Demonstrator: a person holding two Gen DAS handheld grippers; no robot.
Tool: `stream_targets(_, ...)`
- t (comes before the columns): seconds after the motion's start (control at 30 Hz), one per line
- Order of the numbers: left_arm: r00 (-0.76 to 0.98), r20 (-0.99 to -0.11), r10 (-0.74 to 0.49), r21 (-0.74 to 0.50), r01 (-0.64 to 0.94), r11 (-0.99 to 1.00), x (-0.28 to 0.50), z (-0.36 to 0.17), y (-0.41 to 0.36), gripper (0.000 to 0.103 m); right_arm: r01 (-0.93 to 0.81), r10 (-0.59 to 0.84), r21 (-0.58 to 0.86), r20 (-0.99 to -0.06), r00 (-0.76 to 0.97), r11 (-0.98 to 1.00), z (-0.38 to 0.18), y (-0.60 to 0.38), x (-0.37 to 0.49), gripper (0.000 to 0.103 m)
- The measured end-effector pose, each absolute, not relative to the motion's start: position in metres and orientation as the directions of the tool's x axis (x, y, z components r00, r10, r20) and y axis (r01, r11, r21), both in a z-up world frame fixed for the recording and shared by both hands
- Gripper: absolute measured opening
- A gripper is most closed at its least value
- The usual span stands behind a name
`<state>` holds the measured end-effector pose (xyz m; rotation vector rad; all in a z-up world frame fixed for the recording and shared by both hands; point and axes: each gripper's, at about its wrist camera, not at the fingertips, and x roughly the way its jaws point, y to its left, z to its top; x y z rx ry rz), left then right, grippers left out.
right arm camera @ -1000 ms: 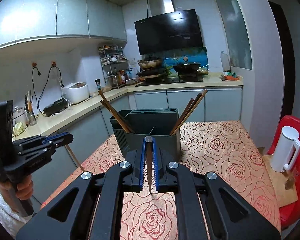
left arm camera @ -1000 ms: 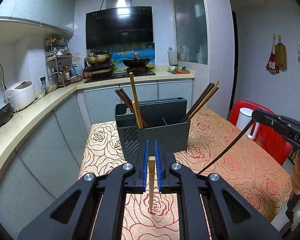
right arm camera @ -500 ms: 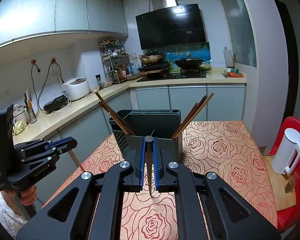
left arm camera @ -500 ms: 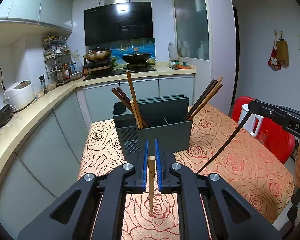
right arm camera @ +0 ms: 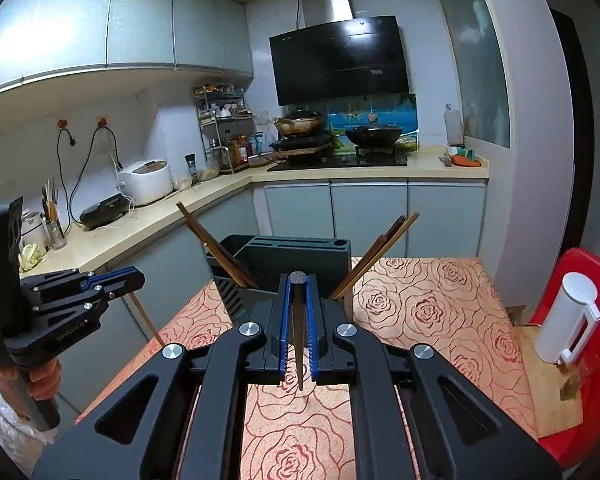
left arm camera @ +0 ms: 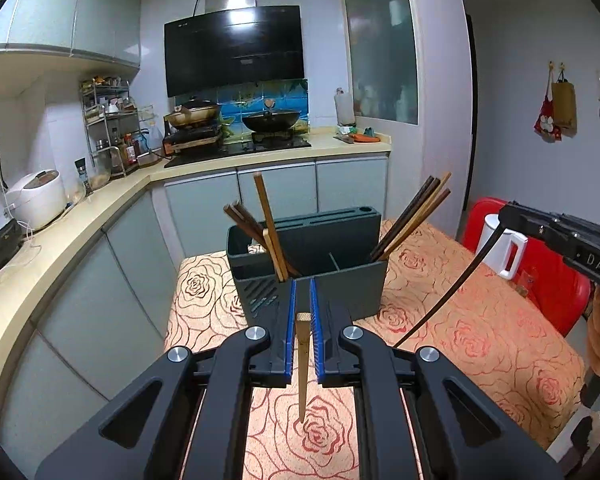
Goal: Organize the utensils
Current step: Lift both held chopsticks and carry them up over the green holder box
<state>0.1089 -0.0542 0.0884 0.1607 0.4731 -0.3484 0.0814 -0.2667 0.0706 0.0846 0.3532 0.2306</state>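
2 grippers, each clamped on 1 chopstick: my left gripper (left arm camera: 302, 316) w/ light chopstick (left arm camera: 302, 364), right gripper (right arm camera: 298, 312) w/ dark chopstick (right arm camera: 298, 336), both hanging tip-down. Utensil holder (left arm camera: 332, 280) straight ahead; left looks nearer.

A small kitchen with pale grey-green upper wall cabinets (right arm camera: 140, 20) catching a bright glare; a cream L-shaped countertop (right arm camera: 228, 188) runs over matching grey lower cupboards (right arm camera: 364, 212); a glossy black slanted range hood (right arm camera: 340, 60) hangs above a black wok (right arm camera: 374, 134) and blue scenic tiles (right arm camera: 396, 110); a white rice cooker (right arm camera: 146, 182) sits near a wire spice rack (right arm camera: 220, 128); the tabletop wears an orange rose-patterned cloth (right arm camera: 428, 304); a red plastic chair (left arm camera: 540, 264) stands beside it.
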Motion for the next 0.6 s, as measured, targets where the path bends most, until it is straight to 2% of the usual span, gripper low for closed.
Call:
stream_targets(0.3,0.844,-0.438,-0.309,0.07,0.375,0.924,0.12,0.121,-0.064,0.007,-0.186,0.211,0.107,-0.323,0.922,0.977,0.084,-0.275,0.092,0.008)
stream_targets(0.6,0.872,-0.367,-0.324,0.078,0.375,0.924,0.136,0.167,-0.081,0.007,-0.174,0.203,0.12,-0.301,0.932,0.977,0.118,-0.285,0.114,0.008)
